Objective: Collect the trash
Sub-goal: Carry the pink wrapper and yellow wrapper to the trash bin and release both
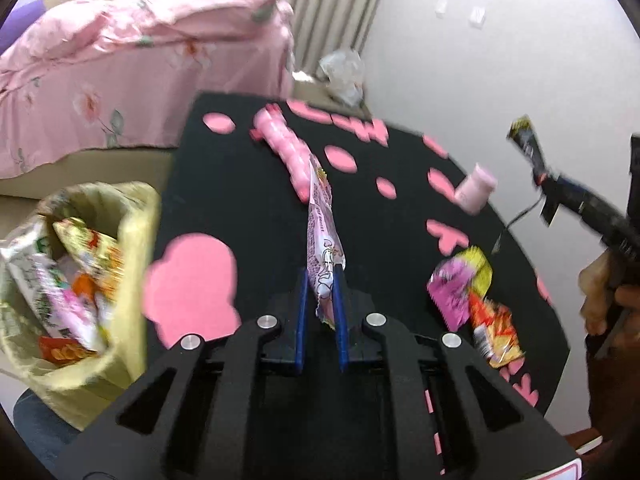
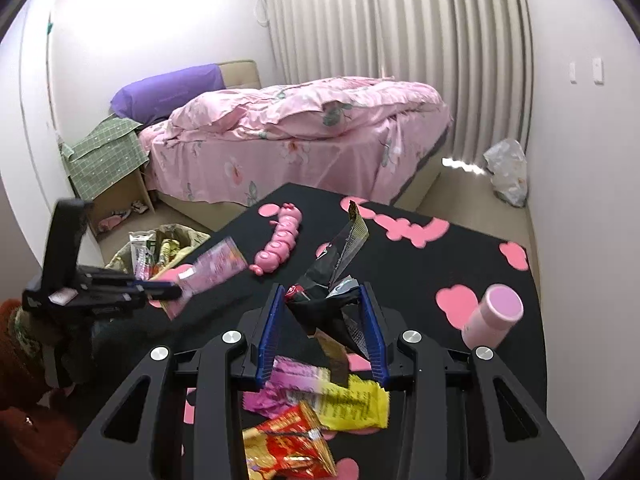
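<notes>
Presently the left gripper [image 1: 322, 280] has its blue jaws pinched tight on the lower end of a pink-and-white wrapper [image 1: 323, 236], which stands up from them above the black table [image 1: 248, 184]. The right gripper [image 2: 326, 300] holds a crumpled black-and-silver wrapper [image 2: 336, 268] between jaws set partly apart, both pads pressing on it, clear of the tabletop.

In the left wrist view, a lined trash bin [image 1: 132, 240] sits at nine o'clock of the held wrapper, just beside the table's edge, with several packets inside. At four o'clock, loose on the table, lie a pink-and-yellow wrapper [image 1: 460, 284] and a red-and-yellow wrapper [image 1: 494, 328], touching. A pink caterpillar toy [image 1: 284, 148] lies at twelve o'clock; a pink bottle [image 1: 476, 192] lies at two o'clock. A pink-covered bed [image 2: 300, 136] stands beyond the table.
</notes>
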